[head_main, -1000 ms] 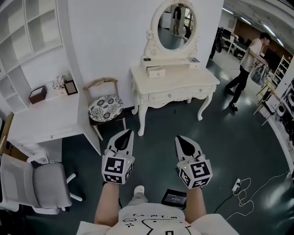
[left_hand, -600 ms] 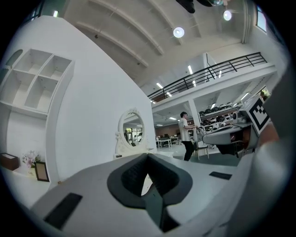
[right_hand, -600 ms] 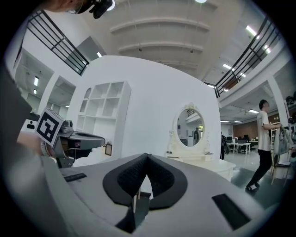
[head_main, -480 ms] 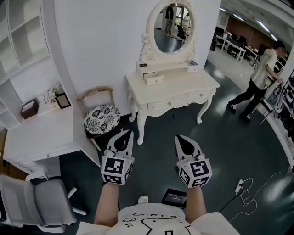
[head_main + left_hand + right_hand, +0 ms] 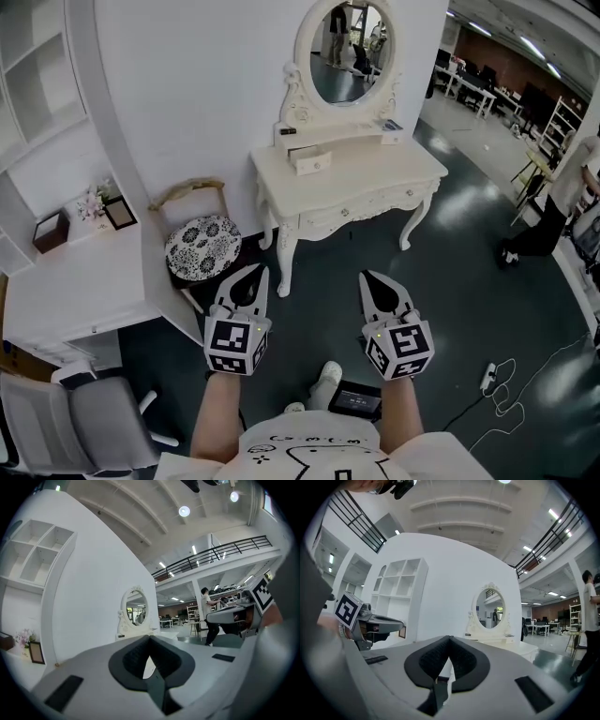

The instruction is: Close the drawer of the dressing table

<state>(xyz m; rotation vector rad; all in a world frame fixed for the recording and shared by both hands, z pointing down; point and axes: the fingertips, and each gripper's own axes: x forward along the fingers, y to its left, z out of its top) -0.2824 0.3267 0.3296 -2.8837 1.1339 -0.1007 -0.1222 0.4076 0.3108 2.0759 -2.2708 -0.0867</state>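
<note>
The cream dressing table (image 5: 375, 173) stands against the white wall ahead, with an oval mirror (image 5: 342, 52) on top. A small drawer (image 5: 310, 161) under the mirror's left side sticks out, open. My left gripper (image 5: 258, 270) and right gripper (image 5: 367, 277) are held side by side, level, pointing toward the table and well short of it. Both are shut with nothing between the jaws. The left gripper (image 5: 149, 637) sees the mirror (image 5: 135, 611) far off beyond its tips. In the right gripper view the gripper (image 5: 449, 638) faces the mirror (image 5: 490, 607) and the table (image 5: 520, 648).
A wooden chair with a patterned cushion (image 5: 203, 242) stands left of the table. A white desk (image 5: 84, 277) and grey office chair (image 5: 89, 412) are at the left. A person (image 5: 562, 202) walks at the right. A cable and power strip (image 5: 487, 378) and a dark device (image 5: 356, 401) lie on the floor.
The dressing table and chair have come nearer and slid left as I walk forward with both grippers. The person at the right has moved toward the right edge.
</note>
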